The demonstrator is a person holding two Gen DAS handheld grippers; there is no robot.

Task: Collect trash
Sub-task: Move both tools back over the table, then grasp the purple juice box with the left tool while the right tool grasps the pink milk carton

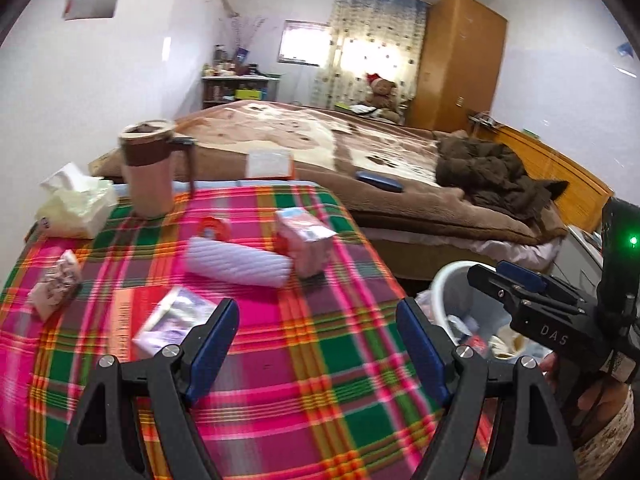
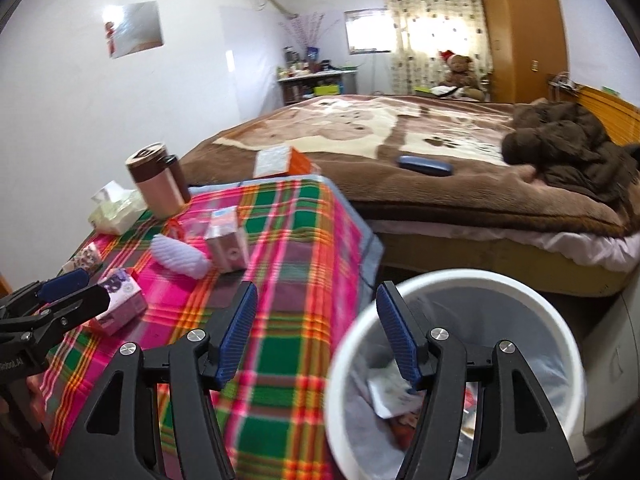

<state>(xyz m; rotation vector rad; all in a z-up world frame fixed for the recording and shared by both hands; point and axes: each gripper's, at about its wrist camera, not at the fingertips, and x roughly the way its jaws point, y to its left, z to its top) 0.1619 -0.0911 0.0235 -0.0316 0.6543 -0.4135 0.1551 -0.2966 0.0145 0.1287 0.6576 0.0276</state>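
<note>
- Trash is in two places: some pieces already lie inside the white waste bin (image 2: 460,280) that stands on the floor between the table and the bed (image 2: 400,128), and several small packages are not yet collected from the plaid tablecloth (image 1: 300,360).
- Right gripper (image 2: 316,332) hangs at the bin's near rim, one finger over the cloth and the other over the bin. Its jaws are spread and nothing is between them. I judge this fits a piece that was let fall into the bin, because crumpled paper lies just below.
- Left gripper (image 1: 316,344) is over the middle of the table with its jaws spread wide and empty. It points toward the packages, so probably it goes for the next piece.
- Nearest to its left finger lies a small purple-and-white carton (image 1: 172,320), flat on the cloth. It looks light and easy to pinch on the short sides.
- Farther stand a pink drink carton (image 1: 306,244), upright, and a white ribbed roll (image 1: 240,260) that lies on its side, touching or nearly touching the carton; I cannot tell which.
- A brown-and-pink mug (image 1: 148,172) and a tissue pack (image 1: 76,208) stand at the far left edge. These look like things in use, not trash, so I think they stay.
- The bin stands just beside the table corner, which keeps the way short for the right hand.
</note>
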